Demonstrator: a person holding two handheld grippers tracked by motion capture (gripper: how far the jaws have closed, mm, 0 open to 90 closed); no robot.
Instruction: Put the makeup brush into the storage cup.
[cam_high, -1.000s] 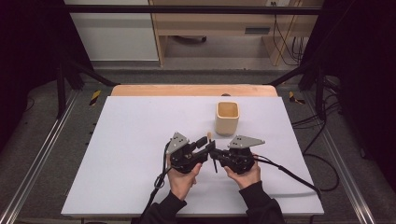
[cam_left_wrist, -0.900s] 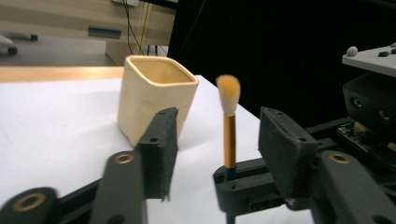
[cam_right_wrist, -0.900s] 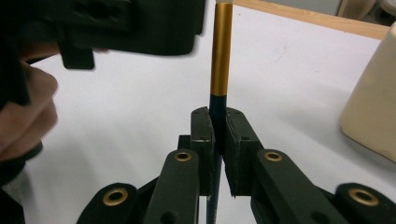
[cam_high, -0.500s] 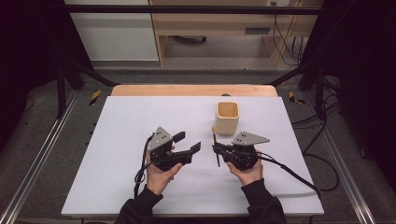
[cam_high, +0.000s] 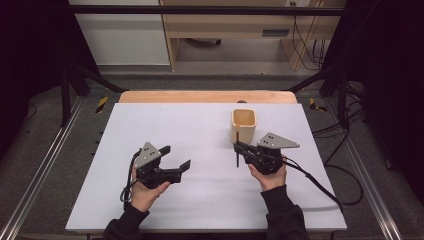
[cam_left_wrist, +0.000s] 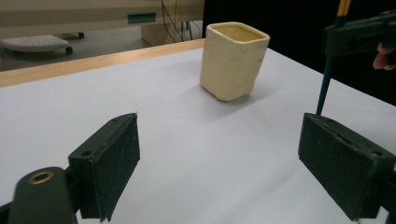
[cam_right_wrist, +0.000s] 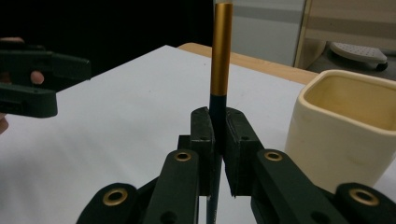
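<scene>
A pen (cam_right_wrist: 221, 51) with a gold upper end and a dark lower shaft stands upright in my right gripper (cam_right_wrist: 218, 140), whose jaws are shut on its shaft. In the high view the right gripper (cam_high: 242, 149) holds the pen (cam_high: 237, 152) just in front of a cream square cup (cam_high: 243, 125), slightly to its left. The cup (cam_right_wrist: 345, 130) stands upright and looks empty. My left gripper (cam_high: 176, 156) is open at the table's left middle, with nothing between its pads (cam_left_wrist: 109, 163). Ahead of it are the cup (cam_left_wrist: 233, 60) and the pen (cam_left_wrist: 325, 84).
The white tabletop (cam_high: 200, 125) has a wooden strip (cam_high: 207, 96) along its far edge. A black cable (cam_high: 320, 182) trails from the right gripper toward the right edge. Metal rails and dark stands flank the table; shelving stands beyond it.
The two grippers were together at the pen a second ago. The left one has opened and drawn away to the left. The right one keeps the pen and has shifted right, nearer the cup.
</scene>
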